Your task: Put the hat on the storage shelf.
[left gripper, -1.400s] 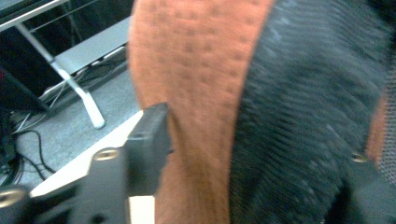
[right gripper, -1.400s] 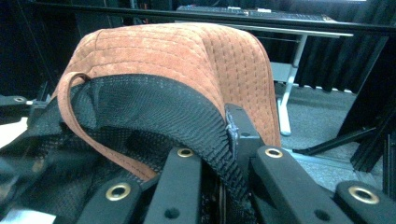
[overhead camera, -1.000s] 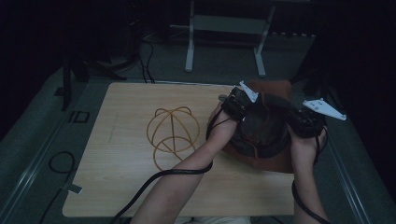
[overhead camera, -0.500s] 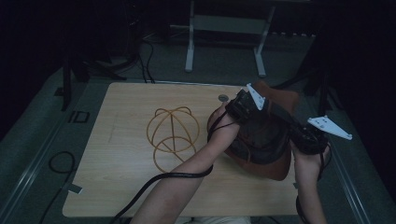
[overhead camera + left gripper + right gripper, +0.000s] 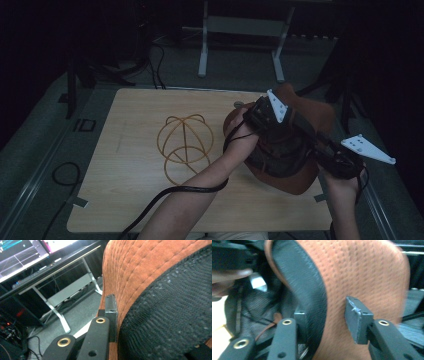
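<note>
A wire dome frame (image 5: 184,146) rests on the wooden table (image 5: 125,200).

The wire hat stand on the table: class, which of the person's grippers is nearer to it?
Left. The left gripper grips the hat's brim just right of the wire stand; the right gripper is at the hat's far side.

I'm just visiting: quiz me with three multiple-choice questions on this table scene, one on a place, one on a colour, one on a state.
1. Where does the wire frame stand relative to the hat?
A. to its left
B. inside it
C. on top of it

2. What colour is the hat's outer fabric?
A. blue
B. rust orange
C. white

3. How does the left gripper stand?
A. open, away from the hat
B. clamped on the hat's brim
C. lying on the table

Answers: 1 A, the high view shows the frame left of the hat. 2 B, both gripper views show orange stitched cloth. 3 B, its pad presses the brim.
</note>
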Motion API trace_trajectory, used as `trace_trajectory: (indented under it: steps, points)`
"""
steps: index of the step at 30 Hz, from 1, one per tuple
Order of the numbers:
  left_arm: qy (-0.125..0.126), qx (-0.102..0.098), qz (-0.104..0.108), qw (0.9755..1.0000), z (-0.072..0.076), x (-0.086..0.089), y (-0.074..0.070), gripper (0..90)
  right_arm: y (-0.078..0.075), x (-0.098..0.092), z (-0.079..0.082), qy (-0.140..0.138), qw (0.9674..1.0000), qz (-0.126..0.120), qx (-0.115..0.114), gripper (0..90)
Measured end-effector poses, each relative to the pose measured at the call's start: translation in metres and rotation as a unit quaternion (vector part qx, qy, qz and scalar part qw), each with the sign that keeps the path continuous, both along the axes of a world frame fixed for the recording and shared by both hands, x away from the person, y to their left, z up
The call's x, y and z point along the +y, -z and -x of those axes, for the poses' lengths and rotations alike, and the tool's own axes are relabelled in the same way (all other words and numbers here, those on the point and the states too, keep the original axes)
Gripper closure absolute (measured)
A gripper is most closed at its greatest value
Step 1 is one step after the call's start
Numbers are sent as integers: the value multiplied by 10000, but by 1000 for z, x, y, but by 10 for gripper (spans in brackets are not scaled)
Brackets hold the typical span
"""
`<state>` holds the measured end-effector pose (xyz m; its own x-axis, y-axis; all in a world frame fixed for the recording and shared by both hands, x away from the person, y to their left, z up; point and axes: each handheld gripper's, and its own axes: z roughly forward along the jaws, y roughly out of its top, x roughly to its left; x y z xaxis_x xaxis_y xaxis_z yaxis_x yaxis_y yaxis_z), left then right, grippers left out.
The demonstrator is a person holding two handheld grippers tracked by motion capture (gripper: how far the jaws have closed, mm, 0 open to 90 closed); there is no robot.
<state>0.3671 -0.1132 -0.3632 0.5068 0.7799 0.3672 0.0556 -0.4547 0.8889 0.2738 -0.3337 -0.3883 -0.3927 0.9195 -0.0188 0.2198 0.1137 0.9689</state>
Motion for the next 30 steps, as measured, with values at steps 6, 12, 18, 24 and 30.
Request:
trace_trajectory:
  steps: [6, 12, 18, 24, 30]
  points:
    - [65, -261, 59, 9996, 2, 8, -4, 873, -7, -9, 15, -74, 9997, -46, -242, 530]
    - [273, -315, 202, 9989, 6, 17, 0, 873, -8, -36, 19, 254, 9991, 177, -291, 554]
    - [840, -257, 786, 9930, 13, 32, 1, 873, -5, -66, 17, 593, 9979, 139, -232, 563]
    - [1410, -406, 1143, 9826, 23, 41, -1, 872, -7, -83, 12, 737, 9970, 93, -203, 574]
    - [2351, -654, 1454, 9588, 32, 48, -2, 871, -8, -81, 11, 409, 9990, -57, -190, 581]
